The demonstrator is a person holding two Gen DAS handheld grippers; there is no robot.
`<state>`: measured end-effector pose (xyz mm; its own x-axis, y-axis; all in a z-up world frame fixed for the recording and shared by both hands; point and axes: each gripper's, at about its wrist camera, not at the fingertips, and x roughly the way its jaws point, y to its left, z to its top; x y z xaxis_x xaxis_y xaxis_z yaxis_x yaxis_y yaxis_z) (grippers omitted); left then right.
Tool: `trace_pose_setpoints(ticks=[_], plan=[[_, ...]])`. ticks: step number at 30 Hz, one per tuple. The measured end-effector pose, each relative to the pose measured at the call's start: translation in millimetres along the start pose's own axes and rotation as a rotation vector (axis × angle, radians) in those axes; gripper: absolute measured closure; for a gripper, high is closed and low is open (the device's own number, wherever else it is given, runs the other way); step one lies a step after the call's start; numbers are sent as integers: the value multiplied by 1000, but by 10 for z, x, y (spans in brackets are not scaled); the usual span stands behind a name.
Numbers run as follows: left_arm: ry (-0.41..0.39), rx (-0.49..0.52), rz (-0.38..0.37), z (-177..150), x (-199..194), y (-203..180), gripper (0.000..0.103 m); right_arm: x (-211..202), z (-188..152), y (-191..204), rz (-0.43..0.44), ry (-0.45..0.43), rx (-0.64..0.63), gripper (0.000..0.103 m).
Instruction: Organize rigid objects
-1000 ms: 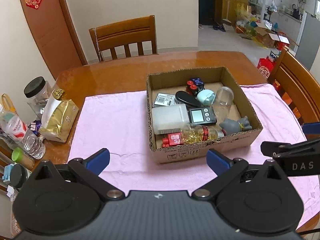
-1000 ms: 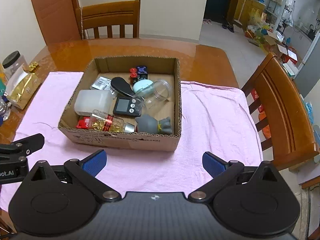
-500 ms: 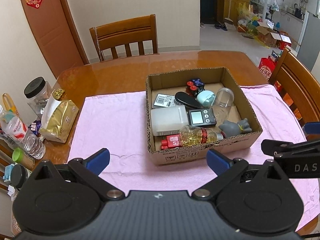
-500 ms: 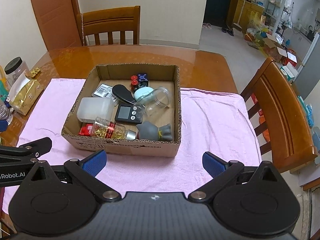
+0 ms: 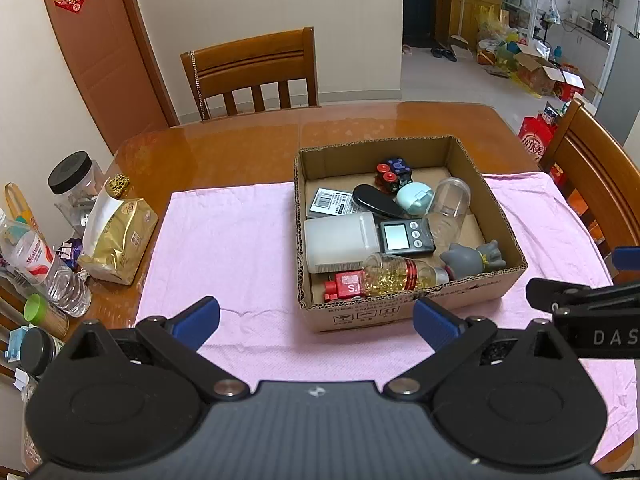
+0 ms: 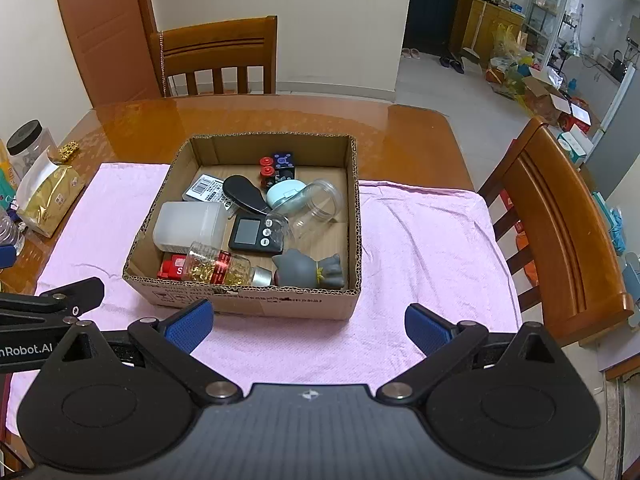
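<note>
- a shallow corrugated cardboard box is seen on a pink, lightly wrinkled cloth that is spread over a glossy wooden table.
- the rigid objects are all held inside the box, packed close and partly overlapping.
- a frosted plastic tub, boxy with rounded corners, is laid at the box's left side.
- a flat dark scale with a grey screen is placed just beside the tub.
- a clear bottle with gold contents and a red band is laid on its side along the near wall, over a red block.
- a matte grey figure is laid in the near right corner.
- a clear round jar is tilted on its side, and a pale blue rounded case is touched by it.
- a black oval piece, a labelled card and knobbed cubes are found toward the far wall.
- the left tool is held spread wide over the cloth, near the box front, with nothing between its ribbed blue pads.
- the right tool is likewise held wide apart and empty, just before the box.
</note>
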<state>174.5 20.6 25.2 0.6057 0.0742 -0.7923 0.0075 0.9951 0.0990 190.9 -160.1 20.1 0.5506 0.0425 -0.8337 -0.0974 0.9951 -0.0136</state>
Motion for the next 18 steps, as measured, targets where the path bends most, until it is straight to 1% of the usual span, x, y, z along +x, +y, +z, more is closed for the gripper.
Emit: trace_pose_setpoints(ticks=[18], plan=[[2, -4, -3, -25, -19, -1, 1, -30, -14, 16, -2, -5, 0, 0]])
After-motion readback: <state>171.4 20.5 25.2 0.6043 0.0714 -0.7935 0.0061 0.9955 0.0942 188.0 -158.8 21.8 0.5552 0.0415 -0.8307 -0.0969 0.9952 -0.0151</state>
